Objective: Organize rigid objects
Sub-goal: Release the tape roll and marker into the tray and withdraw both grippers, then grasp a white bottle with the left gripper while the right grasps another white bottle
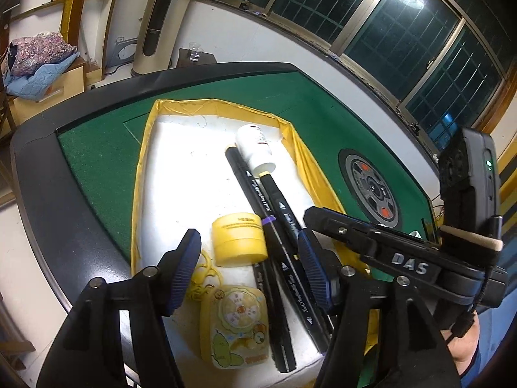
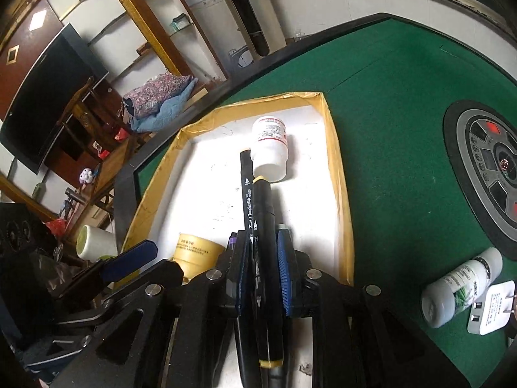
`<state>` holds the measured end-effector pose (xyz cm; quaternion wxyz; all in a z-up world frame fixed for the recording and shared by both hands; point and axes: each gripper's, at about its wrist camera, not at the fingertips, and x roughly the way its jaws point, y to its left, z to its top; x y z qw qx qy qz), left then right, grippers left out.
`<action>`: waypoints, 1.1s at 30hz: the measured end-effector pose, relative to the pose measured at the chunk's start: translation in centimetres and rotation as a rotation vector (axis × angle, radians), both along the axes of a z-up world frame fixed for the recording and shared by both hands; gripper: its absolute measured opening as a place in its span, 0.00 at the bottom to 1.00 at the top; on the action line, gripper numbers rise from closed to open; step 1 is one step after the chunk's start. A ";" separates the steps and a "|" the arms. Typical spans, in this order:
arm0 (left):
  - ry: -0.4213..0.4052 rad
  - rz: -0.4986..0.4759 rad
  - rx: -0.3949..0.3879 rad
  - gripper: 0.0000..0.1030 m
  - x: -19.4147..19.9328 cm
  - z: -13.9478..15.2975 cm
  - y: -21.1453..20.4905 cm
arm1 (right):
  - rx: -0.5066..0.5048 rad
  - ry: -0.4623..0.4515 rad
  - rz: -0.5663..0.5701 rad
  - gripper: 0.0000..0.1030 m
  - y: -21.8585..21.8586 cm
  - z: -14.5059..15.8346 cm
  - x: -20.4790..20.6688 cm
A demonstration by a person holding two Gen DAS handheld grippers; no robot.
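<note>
Marker (image 2: 265, 242): black barrel, yellow bands both ends, white lettering.

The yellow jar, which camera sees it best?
The left wrist view. There the yellow jar sits whole in the tray, lid and side both visible, beside the black markers. In the right wrist view the right gripper hides part of the jar.

The yellow-banded marker (image 2: 263, 258) runs behind the right claw (image 2: 263, 278) (its lower end cut off at the frame's edge).
</note>
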<state>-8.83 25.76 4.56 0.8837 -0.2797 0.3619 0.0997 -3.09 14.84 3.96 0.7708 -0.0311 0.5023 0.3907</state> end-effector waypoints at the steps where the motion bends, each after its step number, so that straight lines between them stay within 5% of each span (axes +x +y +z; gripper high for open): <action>1: -0.007 -0.001 0.001 0.60 -0.2 0.2 -0.2 | 0.026 0.000 -0.005 0.16 -1.0 0.6 -0.3; 11: -0.052 -0.100 0.037 0.60 0.2 2.5 -5.1 | 0.202 0.068 -0.120 0.16 -12.0 3.2 -2.3; 22: -0.023 -0.352 0.144 0.60 5.4 3.4 -13.6 | 0.201 0.094 -0.297 0.21 -26.2 -0.1 -3.9; 28: 0.114 -0.475 0.245 0.60 11.4 2.3 -17.2 | 0.252 0.074 -0.371 0.21 -30.0 0.0 -2.6; 33: 0.212 -0.479 0.281 0.60 14.6 0.0 -17.5 | 0.287 0.075 -0.386 0.21 -31.7 0.5 -2.3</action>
